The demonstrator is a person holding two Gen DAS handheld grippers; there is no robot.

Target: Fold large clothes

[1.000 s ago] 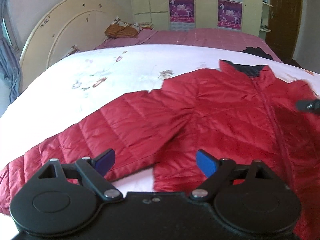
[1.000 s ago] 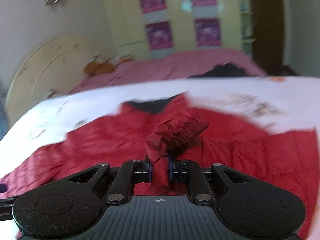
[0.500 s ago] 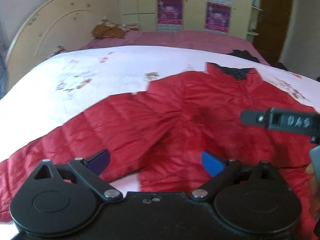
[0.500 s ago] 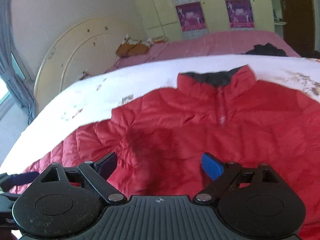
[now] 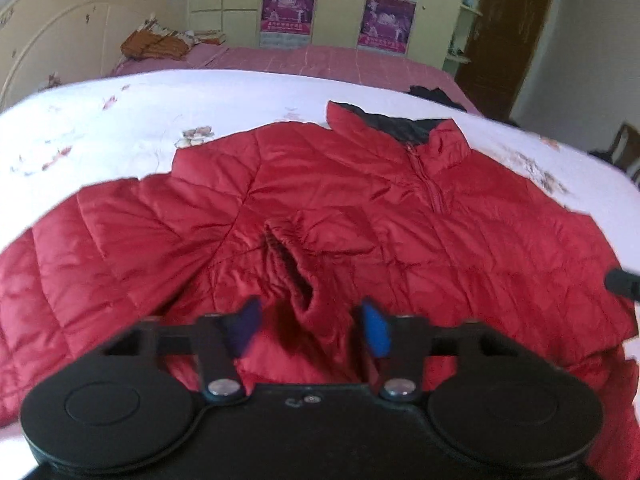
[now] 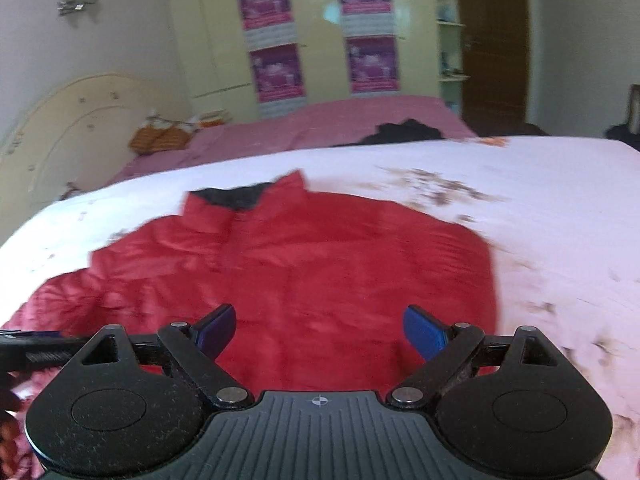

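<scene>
A red quilted jacket (image 5: pixel 400 216) with a dark collar lining lies front up on the white flowered bedspread (image 5: pixel 120 120). One sleeve is folded across the chest, and its elastic cuff (image 5: pixel 288 264) stands up just ahead of my left gripper (image 5: pixel 310 330). Its jaws are closing with the cuff fabric between the blue pads (image 5: pixel 376 332), which still stand a little off it. In the right wrist view the jacket (image 6: pixel 320 248) is blurred. My right gripper (image 6: pixel 320 330) hangs open above its lower body with nothing between the fingers.
Beyond the white bedspread (image 6: pixel 520 184) lies a pink bed (image 6: pixel 320 120) with a dark garment (image 6: pixel 404 130) and an orange bundle (image 5: pixel 152 44). A cream headboard (image 5: pixel 60 28) is at the left. A wardrobe with posters (image 6: pixel 276 72) and a brown door (image 5: pixel 508 28) are behind.
My right gripper let go of the sleeve cuff, opened wide and swung right. My left gripper moved right over the jacket to the dropped cuff, and its jaws narrowed.
</scene>
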